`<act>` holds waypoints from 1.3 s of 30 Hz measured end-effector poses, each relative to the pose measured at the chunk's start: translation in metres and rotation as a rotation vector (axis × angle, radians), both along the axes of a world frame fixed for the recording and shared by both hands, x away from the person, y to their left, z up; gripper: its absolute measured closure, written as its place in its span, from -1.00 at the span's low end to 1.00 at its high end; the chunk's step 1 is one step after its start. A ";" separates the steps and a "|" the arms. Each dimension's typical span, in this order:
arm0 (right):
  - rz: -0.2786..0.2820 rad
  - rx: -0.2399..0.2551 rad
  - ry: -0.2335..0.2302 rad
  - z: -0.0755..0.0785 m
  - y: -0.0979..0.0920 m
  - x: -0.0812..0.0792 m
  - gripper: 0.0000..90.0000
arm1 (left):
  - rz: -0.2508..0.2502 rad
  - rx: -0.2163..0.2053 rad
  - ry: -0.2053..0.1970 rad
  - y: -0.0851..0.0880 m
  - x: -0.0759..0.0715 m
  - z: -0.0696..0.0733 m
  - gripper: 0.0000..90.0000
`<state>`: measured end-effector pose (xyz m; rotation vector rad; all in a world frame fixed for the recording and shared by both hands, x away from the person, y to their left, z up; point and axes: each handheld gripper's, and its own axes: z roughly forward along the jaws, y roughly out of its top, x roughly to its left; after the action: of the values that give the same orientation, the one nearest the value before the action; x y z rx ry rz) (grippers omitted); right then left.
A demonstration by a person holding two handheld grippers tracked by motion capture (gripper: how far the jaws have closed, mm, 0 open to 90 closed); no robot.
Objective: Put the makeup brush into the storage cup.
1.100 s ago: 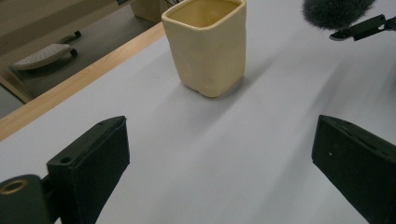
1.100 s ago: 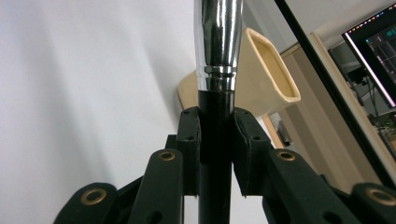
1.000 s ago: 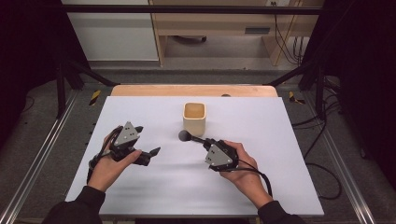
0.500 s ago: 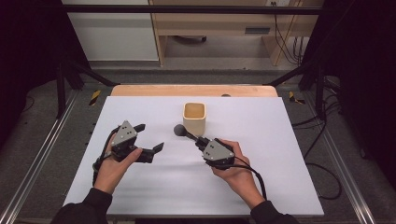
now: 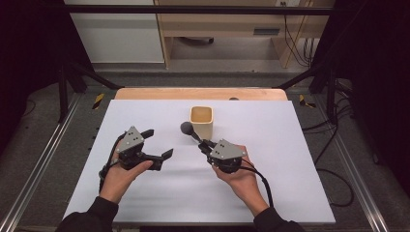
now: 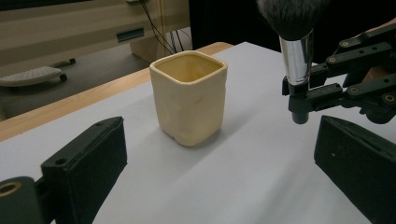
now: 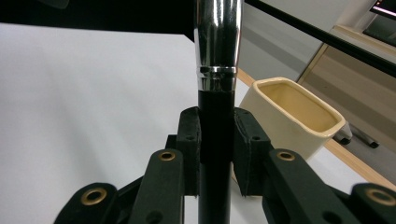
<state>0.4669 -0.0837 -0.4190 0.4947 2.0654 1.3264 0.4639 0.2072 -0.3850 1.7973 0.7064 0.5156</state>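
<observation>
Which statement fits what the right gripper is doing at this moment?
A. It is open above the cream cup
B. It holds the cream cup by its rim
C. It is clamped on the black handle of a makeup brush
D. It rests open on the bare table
C: in the right gripper view the right gripper has both pads pressed against the black handle of the brush, with the cream cup standing apart beside it.

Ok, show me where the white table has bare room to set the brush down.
Bare patches: the white table right of the cup out to its right edge, the far-left stretch beyond the left claw, and the near strip between the two forearms. It is crowded in the middle, where the right claw holds the brush beside the cup.
</observation>
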 end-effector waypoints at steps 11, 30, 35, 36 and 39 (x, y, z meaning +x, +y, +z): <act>0.010 0.108 0.060 0.001 0.000 0.002 0.66 | -0.005 -0.054 0.005 -0.002 0.000 0.004 -0.95; 0.034 0.189 0.108 0.000 0.007 0.002 0.66 | -0.008 -0.110 0.023 -0.007 0.001 0.006 -0.95; 0.040 0.214 0.124 -0.003 0.012 0.003 0.66 | -0.009 -0.129 0.032 -0.011 0.002 0.008 -0.95; 0.043 0.220 0.129 -0.004 0.013 0.003 0.66 | -0.011 -0.131 0.030 -0.011 0.002 0.009 -0.95; 0.038 0.233 0.140 -0.005 0.014 0.004 0.66 | -0.014 -0.128 0.030 -0.013 0.002 0.009 -0.95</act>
<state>0.4709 -0.0693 -0.4236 0.6689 2.0503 1.6058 0.4655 0.1937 -0.3765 1.6920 0.7302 0.4255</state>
